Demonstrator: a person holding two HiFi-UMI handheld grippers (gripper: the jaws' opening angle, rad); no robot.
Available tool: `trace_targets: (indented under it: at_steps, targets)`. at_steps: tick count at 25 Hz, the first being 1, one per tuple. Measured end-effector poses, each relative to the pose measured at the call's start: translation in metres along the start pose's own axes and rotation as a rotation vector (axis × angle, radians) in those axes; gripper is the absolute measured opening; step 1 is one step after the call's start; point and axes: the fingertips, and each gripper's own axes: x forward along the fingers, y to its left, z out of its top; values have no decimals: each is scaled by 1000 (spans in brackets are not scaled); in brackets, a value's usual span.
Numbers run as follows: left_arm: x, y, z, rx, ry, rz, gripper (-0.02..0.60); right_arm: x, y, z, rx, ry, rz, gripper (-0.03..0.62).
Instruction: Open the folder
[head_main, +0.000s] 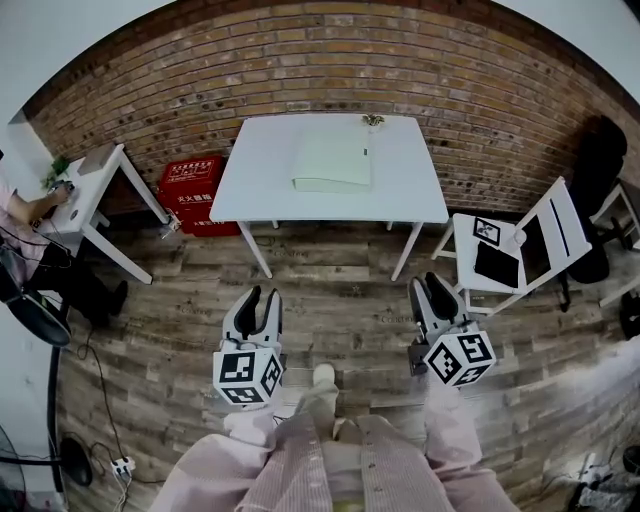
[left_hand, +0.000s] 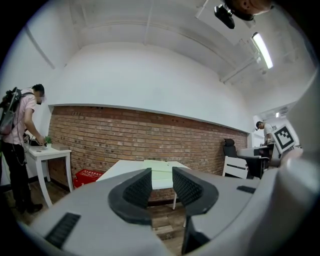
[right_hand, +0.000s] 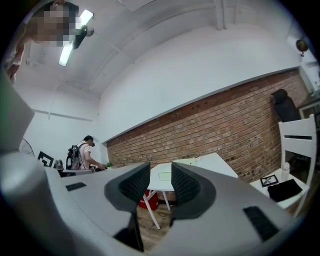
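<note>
Rm w/ brick wall (head_main: 330, 60) at back, wood-plank floor (head_main: 340, 300). White table (head_main: 250, 190) stands against the wall, ahead of the person. Red crate (head_main: 190, 185) under its left end; white chair (head_main: 530, 235) off to the right.

Folder (head_main: 332, 165): pale green, lies flat on the tabletop, about mid-width, toward the wall side. Looks closed, cover down. Can't tell which edge is the spine.

L gripper (head_main: 262, 295): over the floor, well short of the table. Jaws apart, nothing btwn them; in left gripper view only the far table and folder (left_hand: 161, 171) show through the gap.

R gripper (head_main: 427, 283): same, over the floor, short of the table's near edge. Jaws apart, empty; right gripper view frames the folder (right_hand: 165, 176) far off btwn them.

Progress, est.: nil on the folder itself, untouched by either gripper. Left to do: reach the table, find the free edge of the cover, pinch or hook it w/ one gripper, prob. steady the folder w/ the other, swing the cover over.
</note>
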Motion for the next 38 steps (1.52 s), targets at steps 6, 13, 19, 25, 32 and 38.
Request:
trace_targets:
  at_steps: [6,13,19,25,32,38]
  targets:
    - [58,25,5,-8,9,-14,118,56,-15,2,7,8,-10,114]
    - [114,45,7,-26,22,-44,114,106,-30,0,36,13,-35,114]
    - [154,57,11,-32,28,-74,110,138,-44,1,50,10,-68,114]
    - [181,65,13,-28,33,-101,110,160,-52,-2,67,3,-92,114]
    - [202,69,5,-45,59,-100,109,181,-64,-5,76,24,-95,114]
    - [236,77,0,-54,74,-83,109,215,-85,-11,76,49,-84,114]
